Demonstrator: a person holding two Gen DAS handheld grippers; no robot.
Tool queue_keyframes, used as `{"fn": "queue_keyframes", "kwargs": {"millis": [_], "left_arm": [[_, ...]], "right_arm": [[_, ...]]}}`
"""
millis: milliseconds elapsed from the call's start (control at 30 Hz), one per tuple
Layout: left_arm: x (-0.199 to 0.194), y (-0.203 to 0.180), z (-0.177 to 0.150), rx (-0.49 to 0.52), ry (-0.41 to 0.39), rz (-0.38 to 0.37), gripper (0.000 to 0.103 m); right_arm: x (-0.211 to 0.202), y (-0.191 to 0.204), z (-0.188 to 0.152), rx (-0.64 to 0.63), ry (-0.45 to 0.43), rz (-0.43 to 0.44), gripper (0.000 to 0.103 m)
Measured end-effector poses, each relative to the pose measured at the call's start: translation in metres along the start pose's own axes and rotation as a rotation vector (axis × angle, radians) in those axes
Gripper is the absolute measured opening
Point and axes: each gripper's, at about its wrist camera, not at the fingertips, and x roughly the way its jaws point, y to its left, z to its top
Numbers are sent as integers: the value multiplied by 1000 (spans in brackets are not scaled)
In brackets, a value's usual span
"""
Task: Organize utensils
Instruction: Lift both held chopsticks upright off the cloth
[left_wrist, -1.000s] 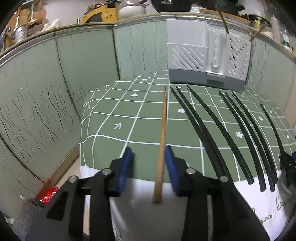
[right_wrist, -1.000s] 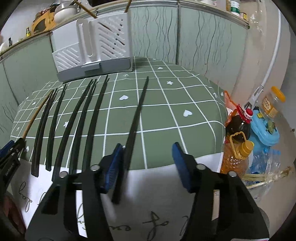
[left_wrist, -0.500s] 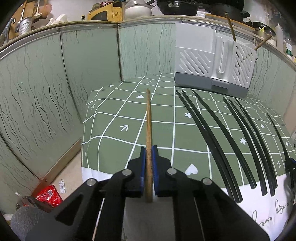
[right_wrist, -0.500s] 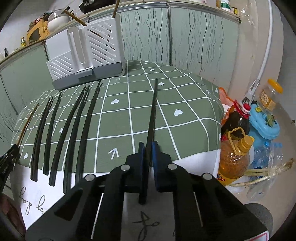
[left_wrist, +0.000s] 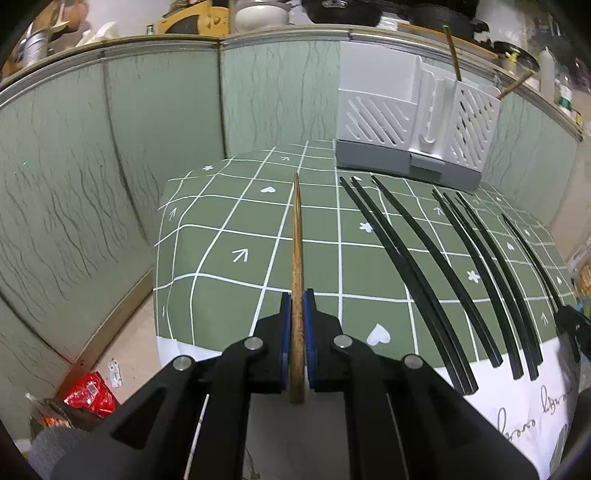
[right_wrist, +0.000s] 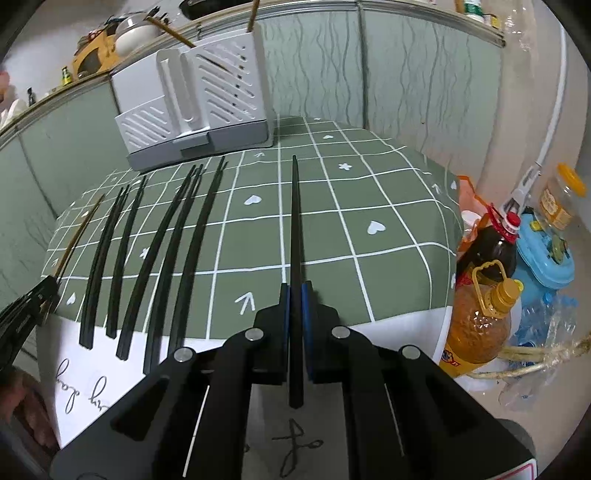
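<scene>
Along the near edge of the desk (left_wrist: 207, 295), which wears a green cloth with a white grid, the left wrist view shows the left gripper (left_wrist: 297, 328) clamped tight on a brown wooden chopstick (left_wrist: 296, 240). Its blue pads grip the thick end, and the thin tip points toward the white slatted plastic utensil rack with a grey base (left_wrist: 410, 122) at the far side of the desk. Whether the tip rests on the cloth or hangs just above it is hard to make out. To the right of the wooden stick, several long black chopsticks (left_wrist: 421, 273) lie fanned out on the cloth, their tips toward the rack; some lie so close together that they are hard to count. At the right rim only a dark sliver of the right gripper (left_wrist: 574, 326) shows, cut off.

From the right wrist view, the right gripper (right_wrist: 295, 317) is closed on a single black chopstick (right_wrist: 294, 221), which also points toward the rack (right_wrist: 192, 96). The other black sticks (right_wrist: 159, 251) lie left of it. Beyond them the left gripper (right_wrist: 40, 299) enters at the edge, mostly cropped, holding the wooden chopstick (right_wrist: 79, 232). Two brown sticks (right_wrist: 177, 35) stand in the rack, their lower ends hidden behind the slats. Right of the desk, amber oil bottles (right_wrist: 480, 317) stand on the floor.
</scene>
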Motion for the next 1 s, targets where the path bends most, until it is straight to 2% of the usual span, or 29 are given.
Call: {"fn": "queue_keyframes", "kwargs": {"millis": [433,1000], "left_arm": [[-14,8,12,85,24,-86,7],[-61,17,60,103,-60,-143,7]], "right_arm": [[-20,-2,17,-61,17,89,6],[-62,1,58,-78,-68,131,6]]}}
